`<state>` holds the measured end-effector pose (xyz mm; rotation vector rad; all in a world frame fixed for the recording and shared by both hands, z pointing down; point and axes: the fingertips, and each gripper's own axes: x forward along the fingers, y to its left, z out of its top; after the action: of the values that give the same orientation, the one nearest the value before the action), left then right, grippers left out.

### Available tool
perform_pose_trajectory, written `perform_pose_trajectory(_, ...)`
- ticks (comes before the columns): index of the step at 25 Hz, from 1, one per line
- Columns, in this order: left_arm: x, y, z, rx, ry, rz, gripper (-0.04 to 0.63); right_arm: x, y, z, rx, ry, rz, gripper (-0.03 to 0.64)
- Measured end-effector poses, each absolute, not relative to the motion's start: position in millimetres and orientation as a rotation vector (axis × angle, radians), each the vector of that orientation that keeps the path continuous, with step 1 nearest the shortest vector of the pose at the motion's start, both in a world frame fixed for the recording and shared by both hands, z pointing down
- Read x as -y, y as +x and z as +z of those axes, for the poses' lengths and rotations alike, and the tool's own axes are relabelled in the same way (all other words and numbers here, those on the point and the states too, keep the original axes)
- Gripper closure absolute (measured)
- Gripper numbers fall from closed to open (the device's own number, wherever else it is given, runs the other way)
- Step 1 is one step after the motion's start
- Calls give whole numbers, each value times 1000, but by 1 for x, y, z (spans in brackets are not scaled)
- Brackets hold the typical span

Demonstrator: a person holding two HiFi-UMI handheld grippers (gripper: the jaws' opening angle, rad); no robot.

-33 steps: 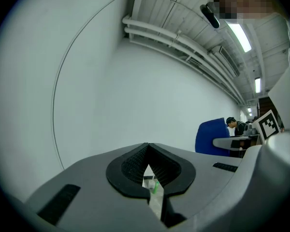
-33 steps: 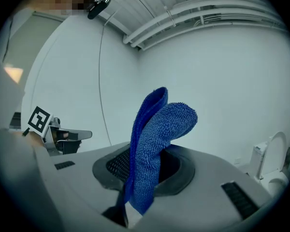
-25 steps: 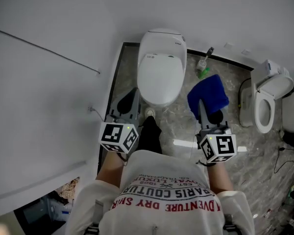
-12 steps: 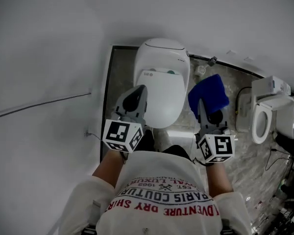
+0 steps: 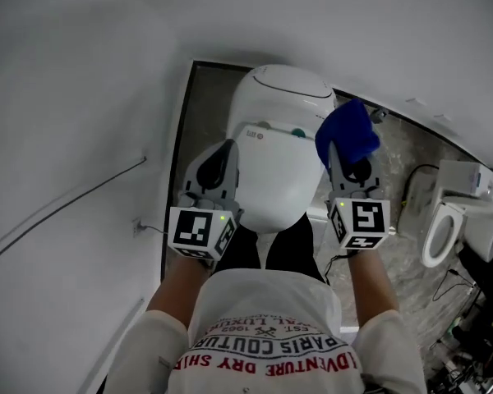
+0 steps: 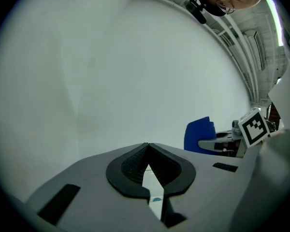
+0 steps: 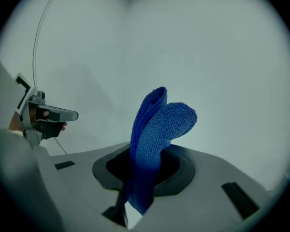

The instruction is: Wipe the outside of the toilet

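Where the toilet [image 5: 275,162] stands: against the white wall [image 5: 82,97], lid down, directly below the person – both grippers are held over it.
Left gripper [image 6: 147,148]: jaws closed on each other at the tips, with nothing between them; it hovers above the left part of the lid.
Right gripper [image 7: 144,178]: jaws clamped on a blue cloth [image 7: 157,129], which sticks out of them, folded.
Cloth: by the toilet's right rear edge – whether it touches there, I cannot tell.
Second toilet [image 5: 444,228]: at the far right, lid up, well apart.
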<state>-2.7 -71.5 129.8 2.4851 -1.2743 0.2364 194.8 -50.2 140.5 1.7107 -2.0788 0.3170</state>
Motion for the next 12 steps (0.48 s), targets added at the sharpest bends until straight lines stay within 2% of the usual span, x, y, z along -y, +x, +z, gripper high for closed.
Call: perform_pose_trajectory(12, 161, 36, 260, 1429, 2257, 337, 589, 231, 197, 294, 2106, 1149, 0, 531)
